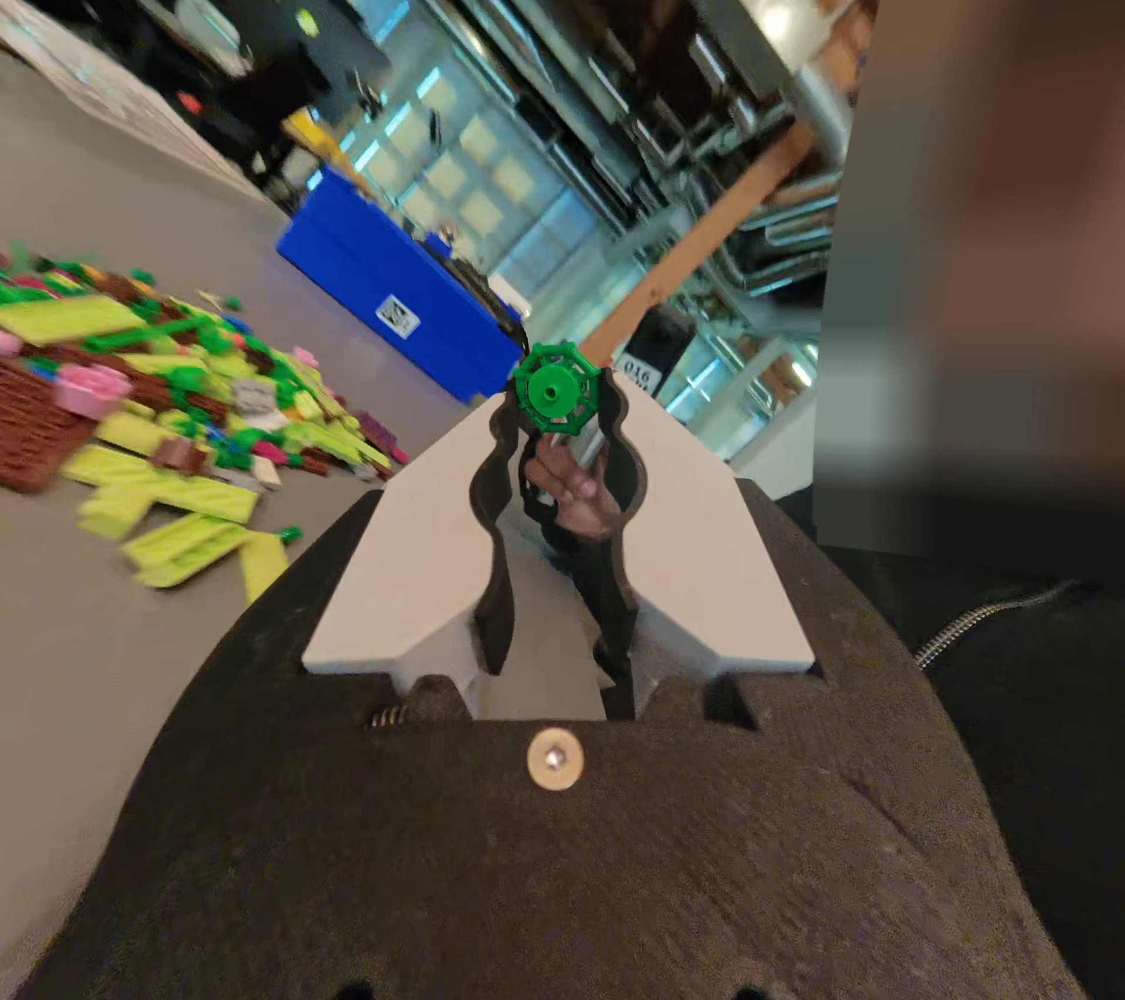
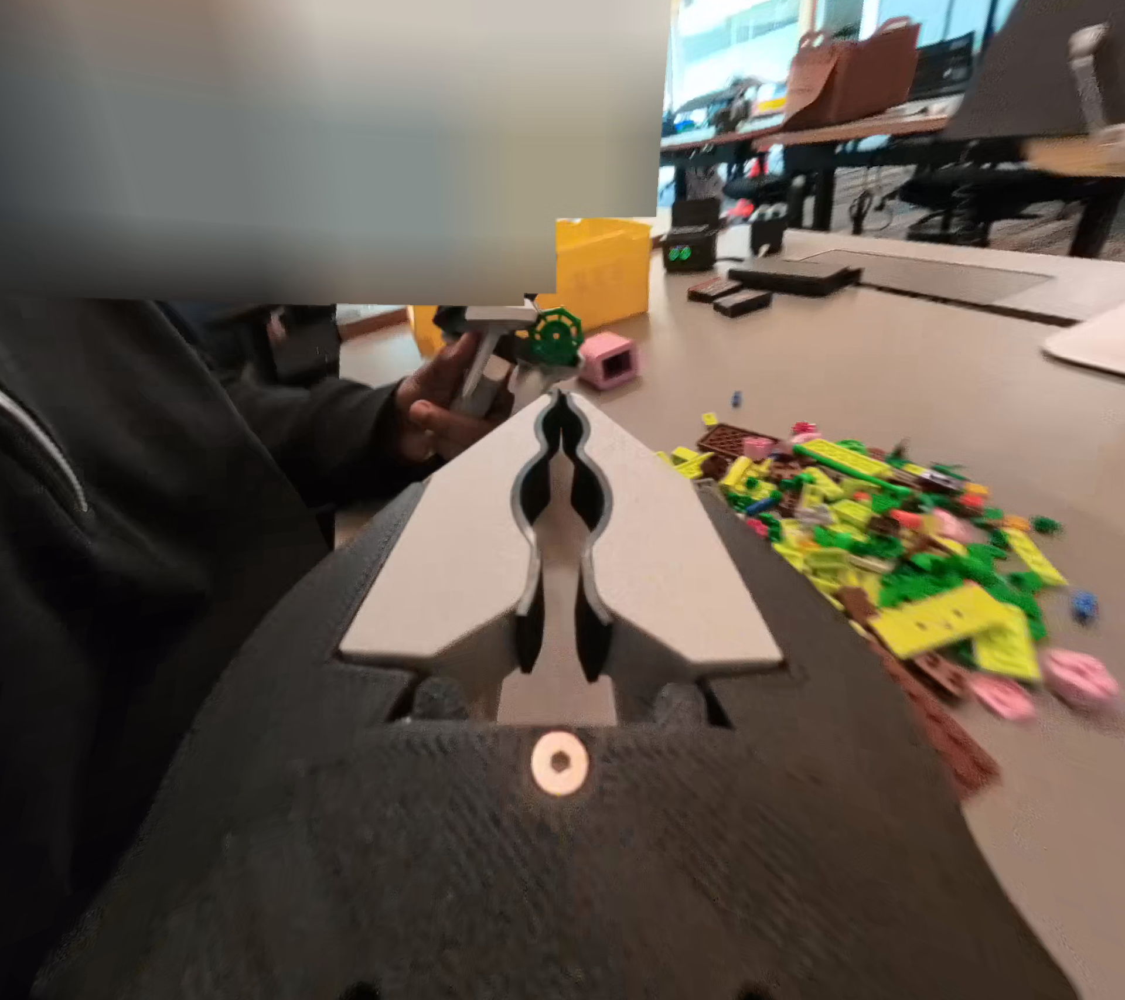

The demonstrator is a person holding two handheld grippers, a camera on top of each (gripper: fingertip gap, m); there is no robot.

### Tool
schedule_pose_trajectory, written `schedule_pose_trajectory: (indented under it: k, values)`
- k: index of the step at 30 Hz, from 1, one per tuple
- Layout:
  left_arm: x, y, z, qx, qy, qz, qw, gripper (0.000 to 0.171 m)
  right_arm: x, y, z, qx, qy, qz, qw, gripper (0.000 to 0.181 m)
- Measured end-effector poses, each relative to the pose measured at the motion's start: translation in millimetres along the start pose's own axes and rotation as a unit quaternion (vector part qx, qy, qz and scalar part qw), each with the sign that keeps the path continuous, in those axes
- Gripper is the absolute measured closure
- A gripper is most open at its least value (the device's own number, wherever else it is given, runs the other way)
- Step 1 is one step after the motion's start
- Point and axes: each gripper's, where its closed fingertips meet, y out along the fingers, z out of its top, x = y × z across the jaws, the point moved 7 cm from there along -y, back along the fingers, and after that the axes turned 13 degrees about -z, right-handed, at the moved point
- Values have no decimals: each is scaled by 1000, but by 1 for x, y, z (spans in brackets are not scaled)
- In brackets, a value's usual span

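Tongs of your left hand (image 1: 557,392) grip the green wheel piece (image 1: 555,389), right tongs (image 2: 559,400) closed empty above the worktop (image 2: 852,374).

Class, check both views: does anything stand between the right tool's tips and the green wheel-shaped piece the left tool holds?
Nothing visible does. The green wheel-shaped piece sits just beyond the right tool's shut tips; the pink block lies aside on the table.
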Motion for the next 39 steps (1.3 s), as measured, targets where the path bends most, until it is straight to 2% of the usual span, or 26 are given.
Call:
schedule_pose_trajectory:
  k: [2,4,6,9,14,22,27,32,39]
  values:
    - [4,-2,0,-22,30,11,999,145,10,-9,-7,-29,-23,-36,999,181]
    - [5,9,-7,-32,13,-17,999,145,4,-2,-16,-53,-61,-52,995,181]
    - [6,16,-9,-21,-15,-47,999,144,-9,11,-19,-45,-98,-47,993,181]
    - [5,21,-15,-44,-15,-53,998,145,-30,32,-18,-17,-133,-27,991,175]
    - [6,24,-23,-73,-10,-50,996,146,-44,50,-18,10,-126,-9,992,165]
    - [9,31,-32,-95,-47,-84,991,146,-45,47,-18,12,-153,-2,988,164]
    - [8,31,-34,-106,-45,-76,991,146,-46,47,-19,-3,-171,-7,985,166]
    - [10,31,-37,-145,32,-35,988,146,-43,47,-20,-46,-132,5,990,169]
    - [14,34,-40,-171,78,-18,982,147,-38,44,-23,-61,-49,46,996,169]
